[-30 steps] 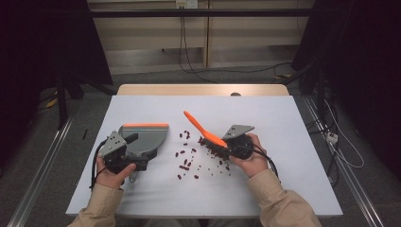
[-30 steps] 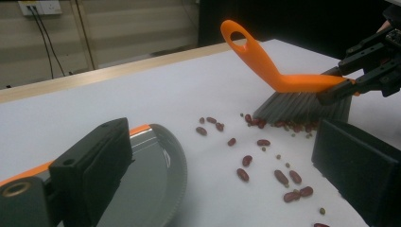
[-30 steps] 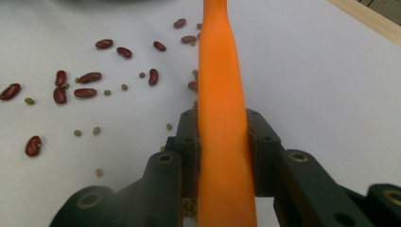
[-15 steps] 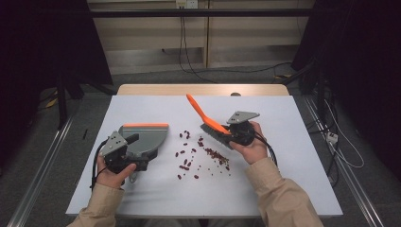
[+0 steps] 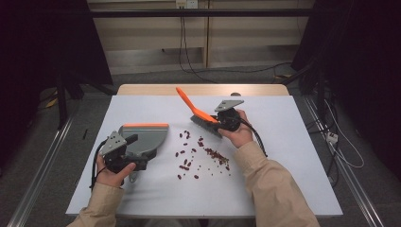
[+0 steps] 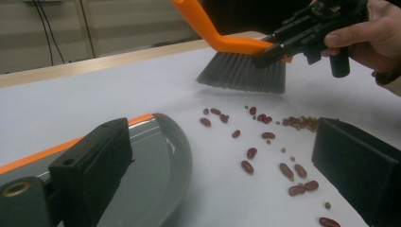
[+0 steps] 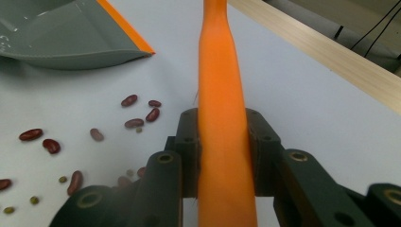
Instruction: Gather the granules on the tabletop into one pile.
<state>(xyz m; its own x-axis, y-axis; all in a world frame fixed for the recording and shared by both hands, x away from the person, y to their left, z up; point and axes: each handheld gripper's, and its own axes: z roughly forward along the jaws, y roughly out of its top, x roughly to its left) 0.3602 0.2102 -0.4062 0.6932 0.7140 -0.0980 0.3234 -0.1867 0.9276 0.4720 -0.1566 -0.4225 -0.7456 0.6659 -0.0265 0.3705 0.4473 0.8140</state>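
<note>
A grey dustpan (image 5: 144, 137) with an orange lip lies on the white table (image 5: 283, 179) at the left. My left gripper (image 5: 136, 152) is open over its near end. One jaw hangs above the pan (image 6: 156, 175), the other over bare table. Dark red beans (image 5: 198, 156) and small green bits are scattered in the middle of the table. My right gripper (image 5: 222, 120) is shut on the orange handle of a brush (image 5: 191, 104). Its grey bristles (image 6: 243, 73) hover just beyond the beans (image 6: 265, 156). The handle (image 7: 220, 85) runs straight out between the right jaws.
The table's far wooden edge (image 5: 203, 89) lies behind the brush. Cables hang on the wall and floor beyond it. Metal rails run along both sides of the table. The right part of the table is bare white surface.
My right gripper has lifted the brush and carried it away from the person, beyond the beans. The left gripper and dustpan have stayed put.
</note>
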